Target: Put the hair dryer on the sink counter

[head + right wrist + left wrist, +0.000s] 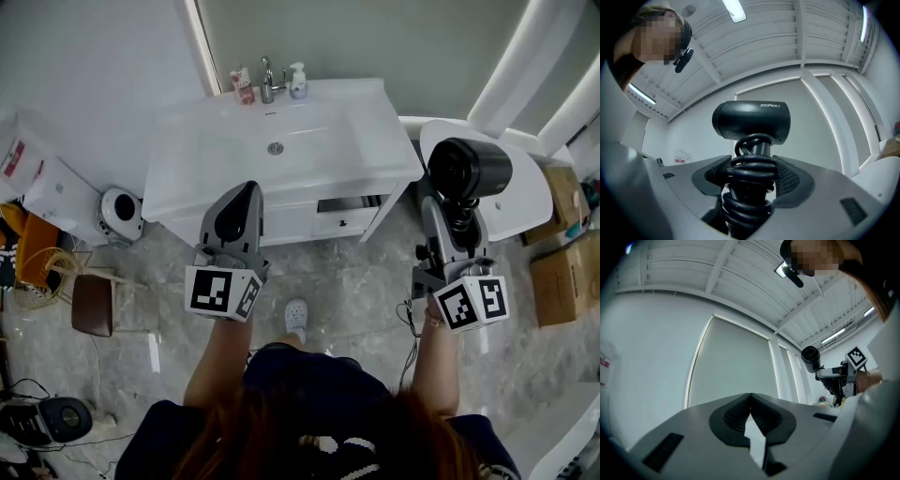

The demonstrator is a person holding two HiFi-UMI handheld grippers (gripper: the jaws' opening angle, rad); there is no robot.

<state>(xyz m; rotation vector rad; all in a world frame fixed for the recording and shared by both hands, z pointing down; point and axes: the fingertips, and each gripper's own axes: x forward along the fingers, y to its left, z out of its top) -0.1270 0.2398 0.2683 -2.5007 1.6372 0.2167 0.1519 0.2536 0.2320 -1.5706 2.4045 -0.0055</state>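
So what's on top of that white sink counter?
At the back: a faucet, a white pump bottle and a small red-and-white pack. The left tool hides part of the front edge.

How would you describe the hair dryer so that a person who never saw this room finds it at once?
Start at the white sink counter and look past its right corner, where the right gripper is held up. The hair dryer stands in its jaws: black, with a round barrel and its cord wound around the handle, while the left gripper holds nothing.
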